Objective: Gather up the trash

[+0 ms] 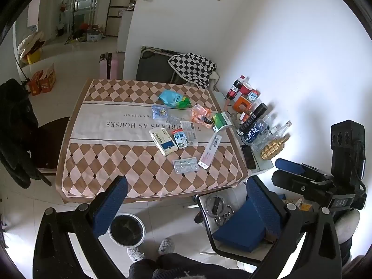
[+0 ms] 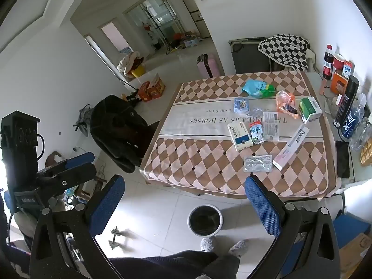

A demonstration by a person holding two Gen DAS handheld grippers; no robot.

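1. Nearest the lens in the left wrist view, the left gripper stands with its blue-padded fingers wide apart and nothing between them, angled down toward the floor and table edge. That spread suits a first reach at flat packaging, I judge.
2. Below and between the fingers sits the waste bin, lined in black, on the floor just in front of the table's near edge and by the person's slippers. Its spot beside the feet looks chosen so that scraps can be dropped straight down.
3. On the table, under a diamond-patterned cloth, the trash lies in a loose cluster right of centre. From left to right: a white and blue medicine box, a small milk carton touching it, a silver blister pack nearest the front edge, a long white tube box, an orange wrapper and a green and white box. A blue-green bag lies farther back.
4. At the right, bottles and cans stand upright in a row against the wall, apart from the cloth; they seem stored, not discarded.
5. From the right wrist view, the right gripper also hangs with fingers fully spread and empty, with the bin between them.
6. Nothing is collected yet; the blister pack, closest to the edge, seems the easiest first pick.
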